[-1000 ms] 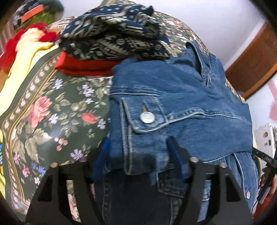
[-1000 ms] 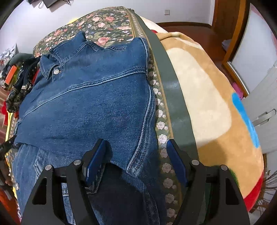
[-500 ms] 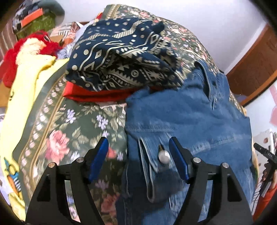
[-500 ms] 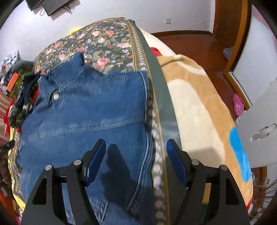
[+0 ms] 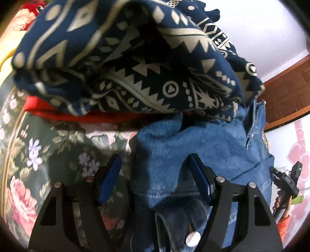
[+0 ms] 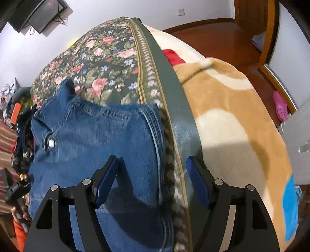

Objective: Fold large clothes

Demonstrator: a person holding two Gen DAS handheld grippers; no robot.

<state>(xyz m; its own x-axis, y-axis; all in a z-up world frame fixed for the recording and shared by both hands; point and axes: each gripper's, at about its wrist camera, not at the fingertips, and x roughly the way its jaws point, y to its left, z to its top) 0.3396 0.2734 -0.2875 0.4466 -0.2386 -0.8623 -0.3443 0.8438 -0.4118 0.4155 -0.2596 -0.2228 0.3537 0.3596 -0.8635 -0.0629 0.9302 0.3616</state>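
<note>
A blue denim jacket (image 6: 93, 139) lies spread on a floral bedspread (image 6: 100, 58), collar toward the far end. In the left wrist view its left shoulder corner (image 5: 193, 147) lies between the jaws. My left gripper (image 5: 155, 174) is open, low over that corner, close to the pile beyond it. My right gripper (image 6: 153, 178) is open, straddling the jacket's right side seam (image 6: 155, 135) and the bedspread's green border (image 6: 174, 108). Neither gripper holds cloth.
A navy patterned folded garment (image 5: 126, 64) on a red one (image 5: 58, 114) is stacked just beyond the jacket's left shoulder. A tan blanket (image 6: 232, 108) covers the bed's right side. A wall-mounted screen (image 6: 38, 15) and wooden floor (image 6: 222, 38) lie beyond.
Both grippers moved forward along the jacket from its lower part to the shoulder and collar end. The left one now sits close under the patterned pile. Both stayed open.
</note>
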